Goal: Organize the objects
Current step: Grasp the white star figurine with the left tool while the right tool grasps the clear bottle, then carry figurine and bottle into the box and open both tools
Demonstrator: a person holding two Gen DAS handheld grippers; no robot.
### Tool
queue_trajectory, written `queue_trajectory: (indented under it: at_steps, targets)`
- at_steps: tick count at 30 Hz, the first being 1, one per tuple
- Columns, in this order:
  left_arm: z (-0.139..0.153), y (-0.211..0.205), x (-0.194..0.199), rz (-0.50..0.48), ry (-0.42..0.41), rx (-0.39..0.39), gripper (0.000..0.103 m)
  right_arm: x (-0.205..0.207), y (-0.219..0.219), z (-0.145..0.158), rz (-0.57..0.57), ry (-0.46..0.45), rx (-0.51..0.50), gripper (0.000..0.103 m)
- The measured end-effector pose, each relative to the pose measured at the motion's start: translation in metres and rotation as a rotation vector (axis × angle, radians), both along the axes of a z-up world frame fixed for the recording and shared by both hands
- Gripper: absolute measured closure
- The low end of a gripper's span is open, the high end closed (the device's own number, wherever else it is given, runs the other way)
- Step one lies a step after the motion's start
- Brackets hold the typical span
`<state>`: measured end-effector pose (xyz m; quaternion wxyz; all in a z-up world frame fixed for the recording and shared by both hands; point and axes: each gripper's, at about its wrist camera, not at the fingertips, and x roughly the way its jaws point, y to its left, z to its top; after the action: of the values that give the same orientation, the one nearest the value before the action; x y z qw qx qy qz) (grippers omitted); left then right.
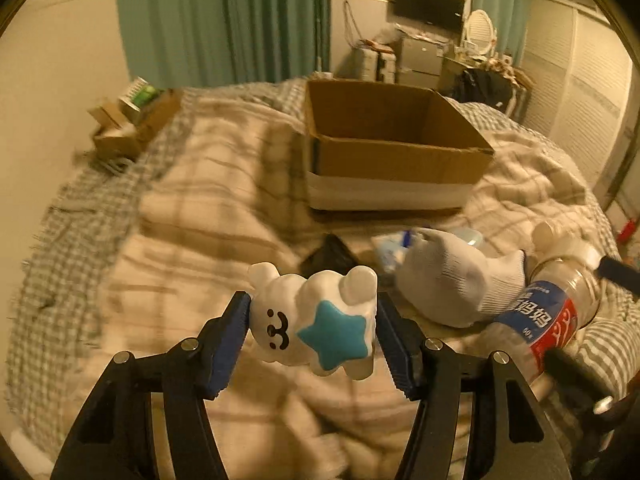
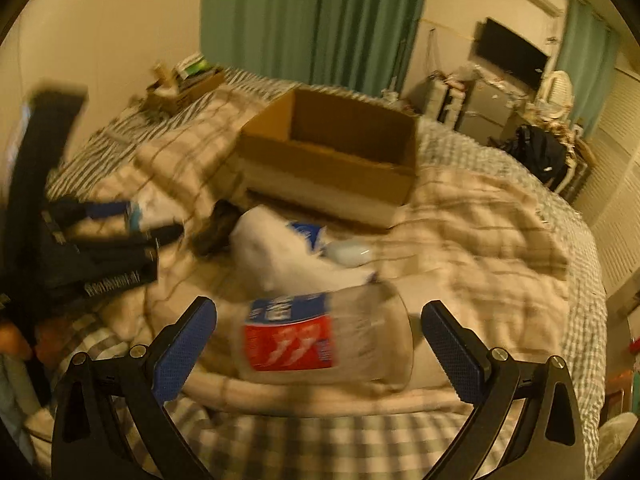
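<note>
We see a white bear figure (image 1: 312, 328) with a teal star and black face, a white sock (image 1: 452, 280), a clear bottle (image 2: 324, 336) with a red-and-blue label, a brown cardboard box (image 1: 392, 152), a beige plaid blanket (image 1: 200, 200), green curtains (image 1: 224, 20), and blue pads (image 2: 184, 352) on black tools.

Green curtains (image 1: 224, 20) hang at twelve o'clock behind the bed (image 1: 192, 184) with its plaid blanket, a dark wall screen (image 1: 430, 2) and cluttered dresser (image 1: 424, 56) sit near one o'clock, and a white slatted wardrobe (image 1: 580, 100) fills two o'clock.
</note>
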<state>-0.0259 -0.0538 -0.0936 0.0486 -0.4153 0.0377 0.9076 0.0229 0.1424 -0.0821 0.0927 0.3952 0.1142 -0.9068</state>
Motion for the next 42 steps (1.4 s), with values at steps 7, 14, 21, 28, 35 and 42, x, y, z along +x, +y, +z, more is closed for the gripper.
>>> queue_trajectory:
  at_steps: [7, 14, 21, 28, 35, 42]
  targets:
    - [0.007, -0.014, 0.010, 0.009, 0.000, 0.026, 0.039, 0.000, -0.026, -0.020, 0.007, 0.026, 0.181, 0.000]
    - [0.010, -0.010, 0.016, -0.017, 0.015, 0.043, 0.039, 0.011, -0.029, -0.028, 0.014, -0.033, 0.165, 0.001]
    - [0.009, -0.010, 0.019, -0.015, 0.012, 0.043, 0.039, -0.014, -0.024, -0.038, -0.022, -0.012, 0.236, 0.001]
    - [0.004, -0.012, 0.016, -0.018, 0.002, 0.053, 0.039, -0.035, -0.029, -0.057, -0.051, 0.004, 0.380, 0.007]
    - [-0.002, -0.017, 0.012, -0.005, -0.010, 0.060, 0.039, -0.018, -0.011, -0.032, -0.071, 0.078, 0.294, 0.028]
    - [0.000, -0.010, 0.009, -0.021, -0.006, 0.062, 0.039, -0.011, 0.011, 0.007, -0.064, 0.092, 0.125, 0.038]
